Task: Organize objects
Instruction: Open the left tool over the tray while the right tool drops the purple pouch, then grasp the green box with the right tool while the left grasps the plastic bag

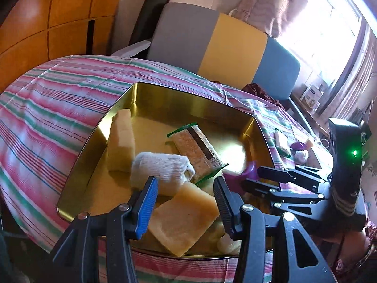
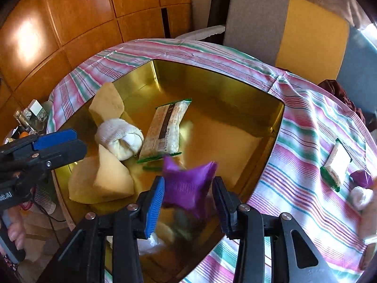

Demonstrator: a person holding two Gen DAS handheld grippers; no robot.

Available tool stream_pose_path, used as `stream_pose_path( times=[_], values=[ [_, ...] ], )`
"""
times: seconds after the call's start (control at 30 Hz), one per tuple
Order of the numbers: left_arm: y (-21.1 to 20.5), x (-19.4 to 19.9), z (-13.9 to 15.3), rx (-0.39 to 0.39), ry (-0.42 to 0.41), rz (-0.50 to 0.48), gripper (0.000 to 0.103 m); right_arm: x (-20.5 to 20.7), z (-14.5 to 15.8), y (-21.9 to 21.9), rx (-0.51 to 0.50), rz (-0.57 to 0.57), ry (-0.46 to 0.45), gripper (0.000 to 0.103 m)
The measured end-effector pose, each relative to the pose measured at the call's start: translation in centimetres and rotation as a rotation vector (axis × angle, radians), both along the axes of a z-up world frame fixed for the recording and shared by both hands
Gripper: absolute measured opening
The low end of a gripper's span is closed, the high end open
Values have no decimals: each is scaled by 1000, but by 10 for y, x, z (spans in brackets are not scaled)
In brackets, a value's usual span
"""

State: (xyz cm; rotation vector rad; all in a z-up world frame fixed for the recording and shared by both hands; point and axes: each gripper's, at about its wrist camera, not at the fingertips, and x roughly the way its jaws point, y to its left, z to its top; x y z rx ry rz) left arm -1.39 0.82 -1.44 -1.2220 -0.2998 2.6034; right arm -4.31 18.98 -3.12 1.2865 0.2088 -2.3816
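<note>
A gold tin tray [image 1: 188, 92] [image 2: 212, 75] sits on the striped tablecloth. It holds yellow sponges [image 1: 186, 217] [image 2: 113, 176], a rolled white sock [image 1: 162, 167] [image 2: 120, 139] and a cracker packet [image 1: 200, 148] [image 2: 165, 129]. My left gripper [image 1: 186, 202] is open above the near sponge, touching nothing. My right gripper [image 2: 188, 202] is open over the tray; a blurred purple bag [image 2: 188, 184] sits between its fingers, not pinched. The right gripper shows in the left wrist view [image 1: 278, 179], the left gripper in the right wrist view [image 2: 63, 141].
On the cloth right of the tray lie a second cracker packet [image 2: 337, 162], a purple bag [image 2: 362, 176] and a white sock ball [image 2: 360, 195]. A grey, yellow and blue chair [image 1: 212, 44] stands behind the table, wooden cabinets [image 2: 70, 23] to the left.
</note>
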Motion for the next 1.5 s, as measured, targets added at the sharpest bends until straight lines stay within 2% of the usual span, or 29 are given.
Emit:
stream_pose_path(
  times=[0.13,0.2,0.53,0.63,0.73,0.93,1.07,1.3,1.5],
  values=[
    [1,3,2,-2,7,-4,50,10,6,3,-20,16,26,64],
    [3,4,1,-6,7,-7,50,16,10,4,-25,17,44,69],
    [24,13,0,-33,4,-54,50,31,24,28,-49,-74,74,84],
    [34,18,-1,-45,6,-84,50,36,24,44,-31,-128,70,90],
    [47,24,1,-56,15,-124,50,42,19,66,-6,-172,51,91],
    [76,37,7,-74,41,-226,50,52,3,122,103,-236,-37,91],
    [95,45,9,-94,46,-273,50,60,-1,171,138,-312,-67,91],
    [133,61,9,-135,46,-380,50,68,-8,281,76,-579,-137,91],
    [161,75,12,-144,53,-469,50,69,11,371,142,-788,-53,91]
  ],
)
